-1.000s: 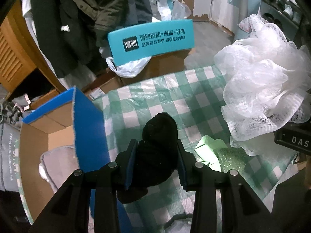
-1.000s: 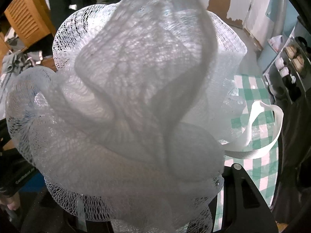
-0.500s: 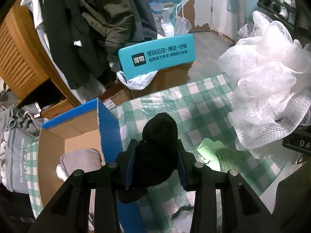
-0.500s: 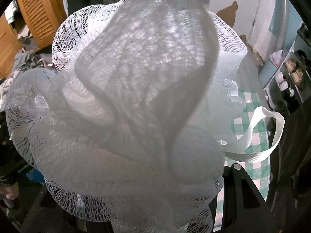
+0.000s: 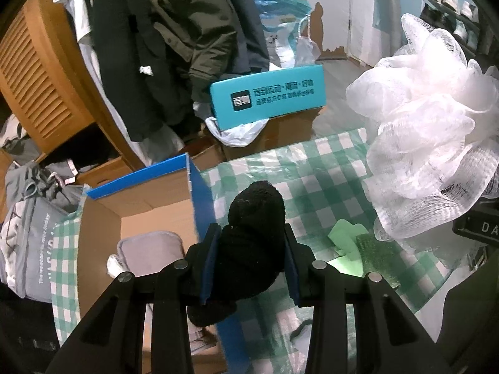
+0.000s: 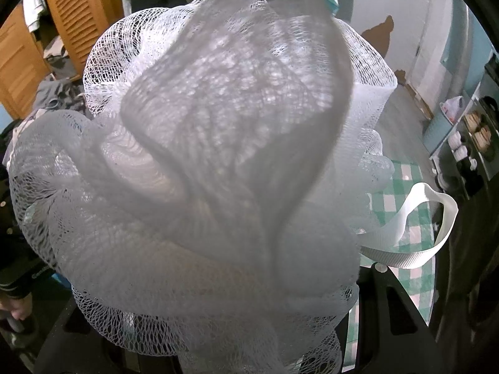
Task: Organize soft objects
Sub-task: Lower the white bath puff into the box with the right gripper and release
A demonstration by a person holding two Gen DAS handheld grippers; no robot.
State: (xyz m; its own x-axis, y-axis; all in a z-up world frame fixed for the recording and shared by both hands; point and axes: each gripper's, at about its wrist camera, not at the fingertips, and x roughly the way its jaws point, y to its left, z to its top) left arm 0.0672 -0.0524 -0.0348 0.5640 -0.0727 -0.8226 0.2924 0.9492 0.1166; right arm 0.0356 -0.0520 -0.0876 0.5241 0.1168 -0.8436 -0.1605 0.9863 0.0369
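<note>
My left gripper (image 5: pixel 251 258) is shut on a black sock (image 5: pixel 252 237) and holds it above the right wall of an open cardboard box (image 5: pixel 196 196) with blue edges. A grey soft item (image 5: pixel 149 252) lies inside the box. My right gripper holds a white mesh bath puff (image 6: pixel 212 180), which fills the right wrist view and hides its fingers. Its white ribbon loop (image 6: pixel 414 227) hangs to the right. The puff also shows in the left wrist view (image 5: pixel 430 143) at the right. A green sponge (image 5: pixel 355 246) lies on the green checked tablecloth (image 5: pixel 312 174).
A teal box (image 5: pixel 268 99) on cardboard boxes stands beyond the table's far edge. Dark jackets (image 5: pixel 174 46) hang behind it. A wooden louvred door (image 5: pixel 37 71) is at the left. A grey bag (image 5: pixel 28 243) sits left of the box.
My left gripper with the sock has risen and shifted left, so more of the open box and room shows. The right gripper with the puff has also lifted.
</note>
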